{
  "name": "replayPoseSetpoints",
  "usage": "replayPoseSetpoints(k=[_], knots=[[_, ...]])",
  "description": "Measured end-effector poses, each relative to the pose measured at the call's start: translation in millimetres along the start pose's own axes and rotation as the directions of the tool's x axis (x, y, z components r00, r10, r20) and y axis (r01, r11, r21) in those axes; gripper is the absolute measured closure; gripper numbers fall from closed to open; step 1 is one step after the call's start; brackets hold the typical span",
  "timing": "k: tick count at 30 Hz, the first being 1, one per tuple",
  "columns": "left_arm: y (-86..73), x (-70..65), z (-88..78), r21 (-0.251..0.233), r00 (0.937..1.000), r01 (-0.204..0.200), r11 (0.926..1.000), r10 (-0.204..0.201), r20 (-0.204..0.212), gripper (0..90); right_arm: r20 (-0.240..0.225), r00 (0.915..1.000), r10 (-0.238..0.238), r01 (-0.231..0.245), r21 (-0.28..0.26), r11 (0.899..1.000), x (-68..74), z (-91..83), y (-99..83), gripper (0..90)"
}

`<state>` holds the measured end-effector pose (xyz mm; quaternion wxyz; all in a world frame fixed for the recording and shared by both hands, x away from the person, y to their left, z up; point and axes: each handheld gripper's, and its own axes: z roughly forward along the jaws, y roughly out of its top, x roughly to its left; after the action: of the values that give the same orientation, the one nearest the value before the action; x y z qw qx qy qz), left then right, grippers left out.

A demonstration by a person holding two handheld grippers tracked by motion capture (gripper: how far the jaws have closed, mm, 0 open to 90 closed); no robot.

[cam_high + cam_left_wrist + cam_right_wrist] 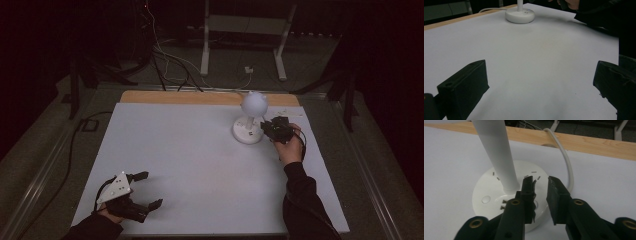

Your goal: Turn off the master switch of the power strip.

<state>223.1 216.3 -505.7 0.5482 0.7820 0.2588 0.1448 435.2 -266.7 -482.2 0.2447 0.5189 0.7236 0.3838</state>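
The right gripper (541,185) hovers over the near edge of the lamp base (486,187), its jaws parted by a narrow gap and pinching nothing. The left jaw tip sits just above the base, close beside the foot of the white stem (496,152); the right jaw tip hangs over the base's rim. Directly below and around the jaw tips are small marks on the base, and a round button-like dimple (485,199) lies off to the gripper's left side. Beyond the gripper, the lamp's white cable (566,160) curves up over the wooden edge of the table (599,145).

In the high view, the right gripper (276,129) is just beside the lamp (248,120), whose round head (254,103) stands upright above the base. The left gripper (145,190) rests well apart from it, at the near corner of the table (200,160), jaws spread wide and empty; from its own view the lamp base (520,15) is far ahead across the bare white surface.

As a judgement, the work looks barely begun: the approach to the base is made, but nothing is pressed or gripped yet. What seems left is lowering a jaw tip onto a control, or closing on the stem.

No brand, label or readable writing appears; the marks on the base are too small to make out.
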Motion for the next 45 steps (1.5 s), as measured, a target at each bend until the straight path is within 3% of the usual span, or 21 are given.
replayPoseSetpoints(k=[7, 18, 21, 27, 45], knots=[[0.0, -0.2, 0.0, 0.001, 1.0, -0.001, 1.0, 0.001, 0.0, 0.3, 0.013, 0.9999, 0.0, 0.0, 0.008, 1.0, 2.4, 3.8, -2.6, 89.8], [0.1, -0.2, 0.0, 0.001, 1.0, -0.002, 1.0, 0.002, 0.0, 0.2, 0.016, 0.9999, -0.002, 0.002, 0.02, 1.0, 3.0, 9.9, -6.8, 90.0], [0.1, -0.3, 0.2, 0.0, 1.0, -0.001, 1.0, 0.001, 0.002, 0.3, 0.02, 0.9992, -0.034, 0.033, 0.022, 0.999, 4.8, 12.6, -10.3, 90.0], [0.1, -0.4, 0.1, 0.0, 1.0, -0.001, 1.0, 0.001, 0.002, 0.3, 0.018, 0.9988, -0.045, 0.044, 0.024, 0.999, 7.1, 16.8, -14.6, 90.0], [-0.1, -0.9, 0.4, 0.003, 1.0, -0.003, 1.0, 0.003, 0.002, 0.3, 0.022, 0.9988, -0.043, 0.043, 0.002, 0.999, 9.2, 20.9, -22.3, 90.0]])
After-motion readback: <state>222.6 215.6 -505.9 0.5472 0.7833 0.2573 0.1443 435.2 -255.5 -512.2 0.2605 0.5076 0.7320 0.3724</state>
